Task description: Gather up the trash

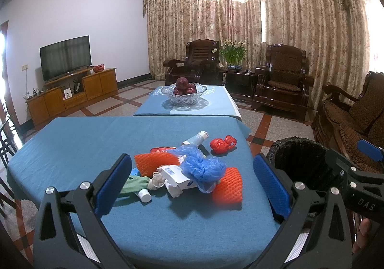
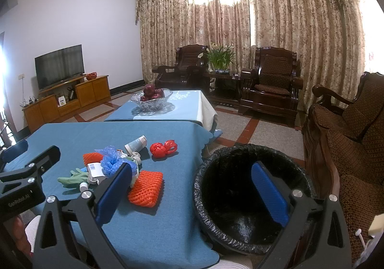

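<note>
Orange foam net [image 1: 227,185] lay ahead between the open left gripper [image 1: 192,185] and the bin [image 1: 300,161]; right gripper [image 2: 192,197], also open, hung nearer the bin.

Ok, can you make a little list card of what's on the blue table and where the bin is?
table: blue cloth
trash pile: two orange foam nets, blue plastic bag, green glove, tube, red bag
bin: black-lined, beside the table's right edge, looks empty
left gripper: open, holding nothing
right gripper: open, holding nothing
</note>
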Motion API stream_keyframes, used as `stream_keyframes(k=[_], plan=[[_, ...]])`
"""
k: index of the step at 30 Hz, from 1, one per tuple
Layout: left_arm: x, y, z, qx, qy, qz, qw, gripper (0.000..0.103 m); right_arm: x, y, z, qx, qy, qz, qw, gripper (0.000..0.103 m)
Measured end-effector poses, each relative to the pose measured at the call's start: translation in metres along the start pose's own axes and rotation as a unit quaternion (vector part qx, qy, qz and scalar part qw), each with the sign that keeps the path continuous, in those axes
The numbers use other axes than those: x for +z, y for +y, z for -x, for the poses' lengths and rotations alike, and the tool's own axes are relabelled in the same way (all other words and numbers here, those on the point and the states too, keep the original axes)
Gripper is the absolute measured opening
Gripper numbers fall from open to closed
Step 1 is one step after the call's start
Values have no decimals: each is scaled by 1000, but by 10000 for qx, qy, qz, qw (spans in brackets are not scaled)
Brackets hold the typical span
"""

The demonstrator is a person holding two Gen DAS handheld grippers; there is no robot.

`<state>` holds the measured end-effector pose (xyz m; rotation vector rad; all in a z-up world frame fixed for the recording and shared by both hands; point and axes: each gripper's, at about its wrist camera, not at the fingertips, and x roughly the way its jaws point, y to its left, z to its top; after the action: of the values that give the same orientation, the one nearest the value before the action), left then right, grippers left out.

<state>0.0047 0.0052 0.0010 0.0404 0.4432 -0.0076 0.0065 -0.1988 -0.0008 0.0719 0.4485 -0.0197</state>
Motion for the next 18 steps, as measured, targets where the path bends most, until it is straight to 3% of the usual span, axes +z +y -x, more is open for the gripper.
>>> stream_keyframes(k=[18], plan=[[0, 1, -1, -3, 7, -10, 10000, 98, 0, 0, -1, -1, 5, -3, 10000, 97]])
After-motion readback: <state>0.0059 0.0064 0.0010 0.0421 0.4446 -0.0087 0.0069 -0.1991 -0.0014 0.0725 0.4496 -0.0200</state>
